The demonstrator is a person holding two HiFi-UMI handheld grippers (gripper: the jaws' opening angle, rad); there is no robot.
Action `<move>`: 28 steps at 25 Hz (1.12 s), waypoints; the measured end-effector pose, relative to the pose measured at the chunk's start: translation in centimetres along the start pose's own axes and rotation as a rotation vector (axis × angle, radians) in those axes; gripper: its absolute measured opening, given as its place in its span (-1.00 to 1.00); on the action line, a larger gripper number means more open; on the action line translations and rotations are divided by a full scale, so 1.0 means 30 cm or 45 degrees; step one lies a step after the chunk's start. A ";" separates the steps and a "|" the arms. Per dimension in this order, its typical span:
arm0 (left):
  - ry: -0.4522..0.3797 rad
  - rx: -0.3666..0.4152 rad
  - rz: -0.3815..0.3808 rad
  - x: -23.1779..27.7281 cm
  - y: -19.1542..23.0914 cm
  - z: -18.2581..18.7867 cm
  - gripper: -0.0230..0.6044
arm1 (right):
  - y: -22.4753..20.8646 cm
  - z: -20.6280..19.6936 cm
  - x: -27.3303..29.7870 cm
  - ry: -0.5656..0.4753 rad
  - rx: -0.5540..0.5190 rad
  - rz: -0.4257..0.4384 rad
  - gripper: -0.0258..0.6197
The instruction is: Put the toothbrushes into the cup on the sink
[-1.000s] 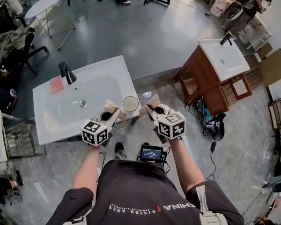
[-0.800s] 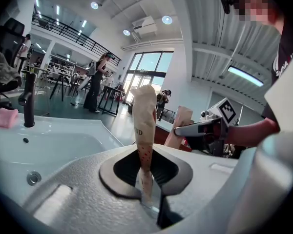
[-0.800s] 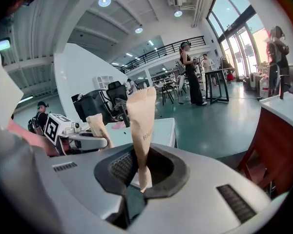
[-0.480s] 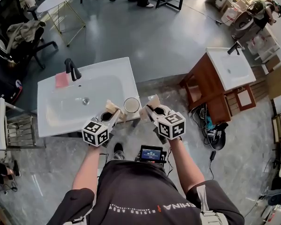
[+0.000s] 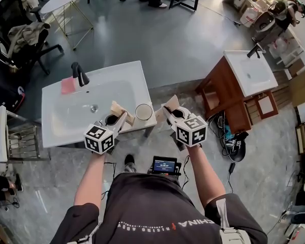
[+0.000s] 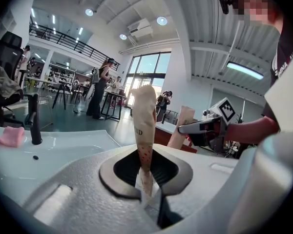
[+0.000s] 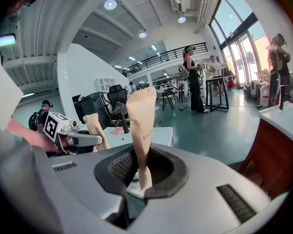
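1. Left tongs [image 5: 116,120] are clamped on a paper-wrapped toothbrush [image 5: 117,109]. Right tongs [image 5: 172,114] same deal w/ the other toothbrush [image 5: 169,104].
2. Cup [image 5: 143,112] sits at the sink's [image 5: 91,80] near right corner, right btw the two tongs, empty afaict.
3. Both brushes stick up along the tongs, so we'd guess each gets tipped inward + down into the cup. Both look about equally near.

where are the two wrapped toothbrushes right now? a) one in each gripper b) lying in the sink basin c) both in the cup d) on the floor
a: the left gripper is shut on one toothbrush, the right gripper on the other toothbrush; neither is in the cup.
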State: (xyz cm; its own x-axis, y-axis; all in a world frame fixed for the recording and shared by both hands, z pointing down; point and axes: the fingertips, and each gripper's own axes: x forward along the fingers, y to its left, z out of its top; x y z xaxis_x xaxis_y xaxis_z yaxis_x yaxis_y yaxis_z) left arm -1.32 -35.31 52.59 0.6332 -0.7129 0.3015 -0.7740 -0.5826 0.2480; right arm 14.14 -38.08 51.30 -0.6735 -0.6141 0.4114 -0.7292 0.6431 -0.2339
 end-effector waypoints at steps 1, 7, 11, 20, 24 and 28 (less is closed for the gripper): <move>-0.008 0.010 0.004 -0.005 0.006 0.017 -0.79 | -0.002 0.021 -0.004 -0.014 -0.009 -0.005 -0.80; -0.048 0.054 0.014 -0.025 0.017 0.094 -0.79 | 0.025 0.158 -0.020 -0.123 -0.024 0.026 -0.80; -0.062 0.067 0.017 -0.028 0.014 0.116 -0.79 | 0.054 0.198 -0.009 -0.152 -0.018 0.063 -0.80; -0.058 0.047 0.038 -0.052 0.023 0.089 -0.79 | 0.098 0.129 0.062 -0.076 -0.037 0.107 -0.80; -0.047 0.021 0.058 -0.064 0.038 0.051 -0.79 | 0.106 0.082 0.102 -0.022 -0.079 0.107 -0.80; -0.042 -0.020 0.066 -0.074 0.048 0.020 -0.79 | 0.111 0.032 0.139 0.032 -0.089 0.108 -0.79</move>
State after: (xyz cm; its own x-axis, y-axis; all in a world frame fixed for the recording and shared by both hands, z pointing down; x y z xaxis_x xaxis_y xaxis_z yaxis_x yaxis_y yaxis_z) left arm -3.84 -34.82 51.72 0.5918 -0.7545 0.2838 -0.8054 -0.5387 0.2473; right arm 8.80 -38.94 51.38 -0.7287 -0.5448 0.4150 -0.6587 0.7234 -0.2071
